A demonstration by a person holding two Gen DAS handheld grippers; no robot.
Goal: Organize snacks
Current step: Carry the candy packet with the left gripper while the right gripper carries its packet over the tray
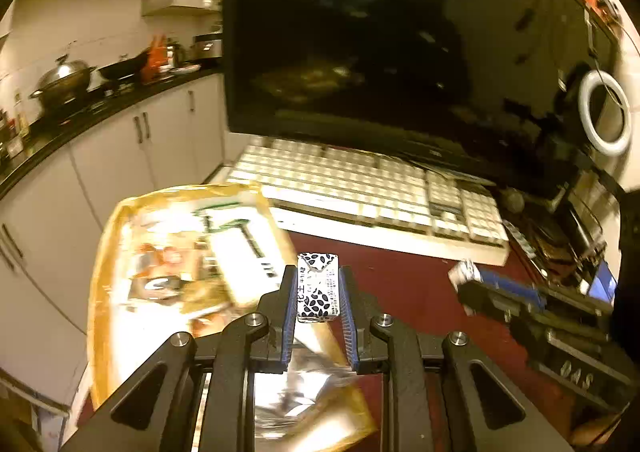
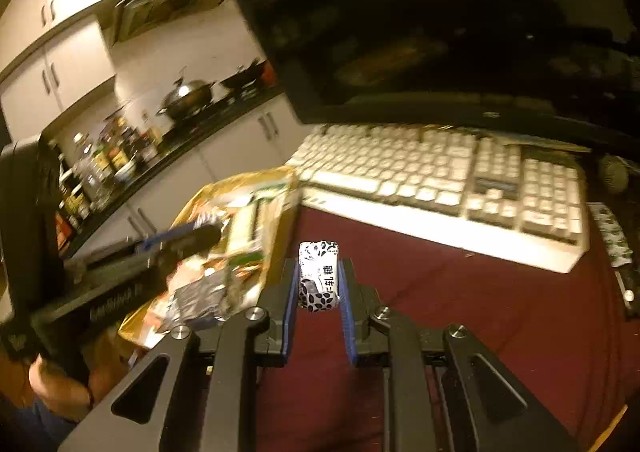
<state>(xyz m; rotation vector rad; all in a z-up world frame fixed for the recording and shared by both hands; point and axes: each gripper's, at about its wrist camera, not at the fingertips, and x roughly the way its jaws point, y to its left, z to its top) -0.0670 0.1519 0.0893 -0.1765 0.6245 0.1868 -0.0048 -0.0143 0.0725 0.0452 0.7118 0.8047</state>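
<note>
Cabinets (image 1: 120, 156) and a dark counter with a lidded wok (image 1: 64, 78) fill the left of my left wrist view; below them, lower left, lies the big golden snack bag (image 1: 168, 272), blurred. At bottom centre my left gripper (image 1: 318, 288) is pinched tight on a small black-and-white wrapped candy (image 1: 318, 290). A white keyboard (image 1: 360, 192) and dark monitor (image 1: 380, 32) sit above, on the red desk (image 1: 420, 292). In my right wrist view the bag (image 2: 244, 220) is centre left, and my right gripper (image 2: 319, 280), bottom centre, is clamped just as tightly on a second patterned candy (image 2: 319, 276), held above the red surface.
</note>
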